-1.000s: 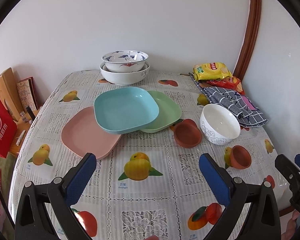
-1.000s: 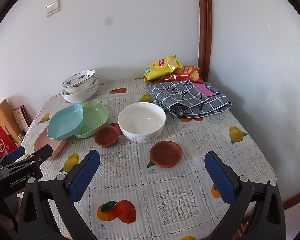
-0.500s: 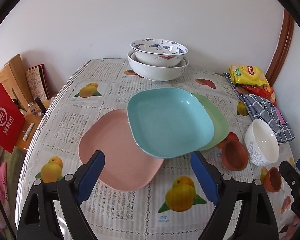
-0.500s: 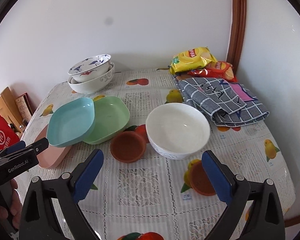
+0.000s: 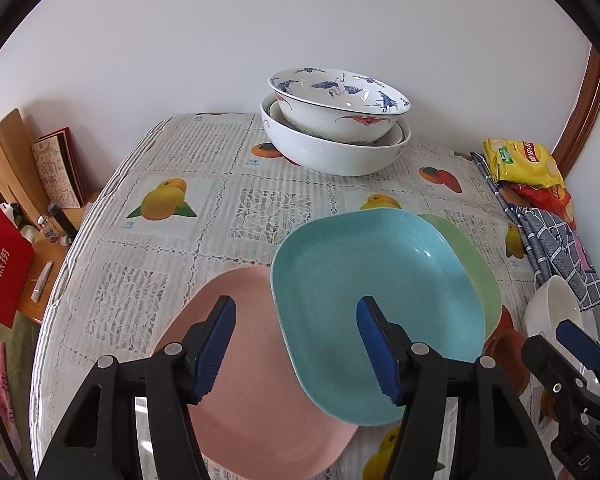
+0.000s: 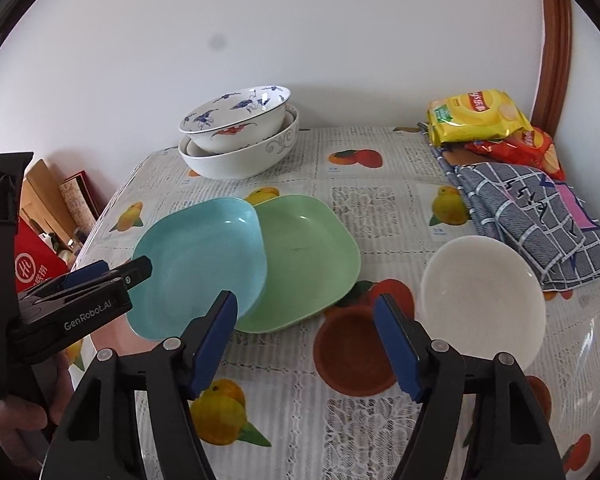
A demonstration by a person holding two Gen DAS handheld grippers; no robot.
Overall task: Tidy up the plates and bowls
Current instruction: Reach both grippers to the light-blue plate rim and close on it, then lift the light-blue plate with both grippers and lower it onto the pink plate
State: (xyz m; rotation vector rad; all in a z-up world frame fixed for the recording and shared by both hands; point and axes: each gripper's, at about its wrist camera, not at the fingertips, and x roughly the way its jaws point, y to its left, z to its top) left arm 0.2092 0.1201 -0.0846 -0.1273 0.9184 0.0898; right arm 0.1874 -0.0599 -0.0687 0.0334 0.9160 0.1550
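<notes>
Three square plates overlap on the table: a pink plate lowest, a blue plate resting on it and on a green plate. My left gripper is open, its jaws straddling the near left edge of the blue plate above the pink one. My right gripper is open above the green plate's near edge. A brown saucer and a white bowl sit to its right. Two nested patterned bowls stand at the back.
A folded checked cloth and snack bags lie at the back right. A wooden shelf with books and a red bag stands off the table's left edge. White walls close off the back and right.
Both grippers have moved forward and lower toward the plates. The left one now hangs over the blue and pink plates; the right one has come close to the green plate and brown saucer.
</notes>
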